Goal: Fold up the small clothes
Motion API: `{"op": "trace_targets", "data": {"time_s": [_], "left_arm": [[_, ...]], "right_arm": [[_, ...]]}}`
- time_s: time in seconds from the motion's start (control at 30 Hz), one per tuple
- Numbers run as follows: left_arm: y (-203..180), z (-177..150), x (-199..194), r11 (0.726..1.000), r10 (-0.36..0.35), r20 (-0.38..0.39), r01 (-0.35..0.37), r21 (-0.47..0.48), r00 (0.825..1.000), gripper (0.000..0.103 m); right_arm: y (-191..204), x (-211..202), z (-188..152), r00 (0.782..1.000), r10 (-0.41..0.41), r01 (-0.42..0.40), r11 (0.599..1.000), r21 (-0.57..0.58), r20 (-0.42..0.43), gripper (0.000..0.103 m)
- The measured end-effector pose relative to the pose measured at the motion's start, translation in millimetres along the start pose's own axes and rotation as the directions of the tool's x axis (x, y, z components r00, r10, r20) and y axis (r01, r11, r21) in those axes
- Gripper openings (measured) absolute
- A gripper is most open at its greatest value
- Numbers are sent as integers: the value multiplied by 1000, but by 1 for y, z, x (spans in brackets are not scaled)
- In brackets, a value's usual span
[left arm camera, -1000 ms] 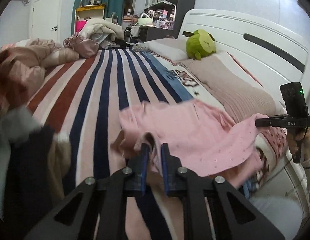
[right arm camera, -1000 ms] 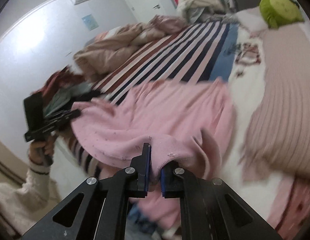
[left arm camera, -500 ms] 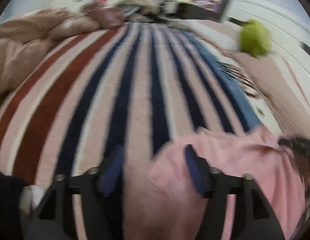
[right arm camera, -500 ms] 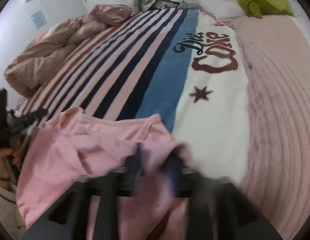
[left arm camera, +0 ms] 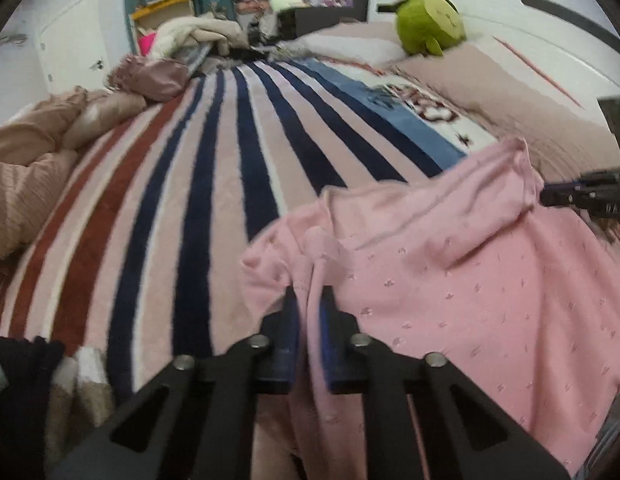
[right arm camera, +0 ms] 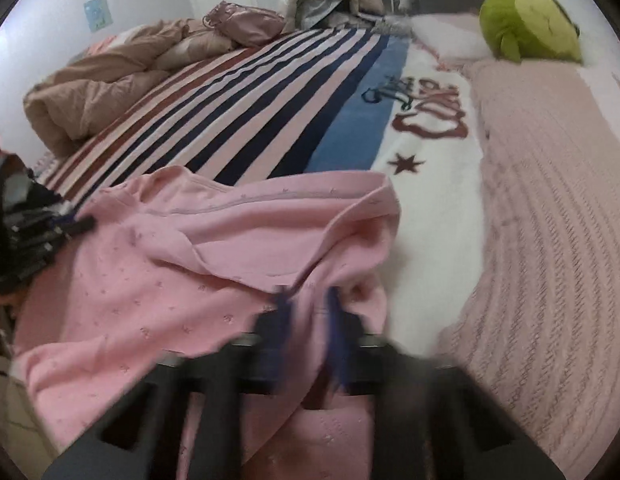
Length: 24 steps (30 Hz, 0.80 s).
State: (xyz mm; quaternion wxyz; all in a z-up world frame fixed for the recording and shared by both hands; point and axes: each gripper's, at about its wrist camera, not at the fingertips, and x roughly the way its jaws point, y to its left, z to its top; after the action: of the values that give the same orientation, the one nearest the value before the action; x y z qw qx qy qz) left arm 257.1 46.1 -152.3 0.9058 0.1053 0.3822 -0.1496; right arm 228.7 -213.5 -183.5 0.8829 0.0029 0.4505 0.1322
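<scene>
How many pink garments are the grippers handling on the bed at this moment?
1. The pink garment lies spread near the bed's front edge over the striped blanket, with the left gripper and the right gripper each pinching one side. Others could lie underneath.

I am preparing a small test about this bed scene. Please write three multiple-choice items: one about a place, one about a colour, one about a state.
1. Where does the green plush toy sit?
A. at the far end of the bed, by the pillows
B. on the pink garment
C. on the floor

2. What colour is the garment being handled?
A. blue
B. pink
C. brown

3. How does the left gripper stand?
A. wide open
B. shut on nothing
C. shut on the garment

Key: 1 A, it rests far up beside the headboard; 2 B, the cloth is pink; 3 C, cloth runs between its fingers.
</scene>
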Motion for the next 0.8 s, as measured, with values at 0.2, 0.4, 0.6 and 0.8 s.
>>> {"op": "trace_targets", "data": {"time_s": [0.2, 0.4, 0.6, 0.8], "left_arm": [[25, 30, 5, 993, 88, 39, -84, -84, 995, 6], [50, 41, 63, 981, 86, -79, -98, -165, 993, 12], [44, 31, 25, 984, 34, -14, -36, -175, 999, 69], [16, -12, -38, 985, -90, 4, 90, -150, 996, 83]], "right_arm": [[4, -12, 13, 995, -81, 84, 994, -63, 59, 0], [-16, 9, 24, 991, -130, 130, 991, -24, 22, 1], [-21, -26, -1, 997, 72, -75, 994, 77, 39, 24], [11, -57, -48, 968, 251, -248, 966, 73, -29, 63]]}}
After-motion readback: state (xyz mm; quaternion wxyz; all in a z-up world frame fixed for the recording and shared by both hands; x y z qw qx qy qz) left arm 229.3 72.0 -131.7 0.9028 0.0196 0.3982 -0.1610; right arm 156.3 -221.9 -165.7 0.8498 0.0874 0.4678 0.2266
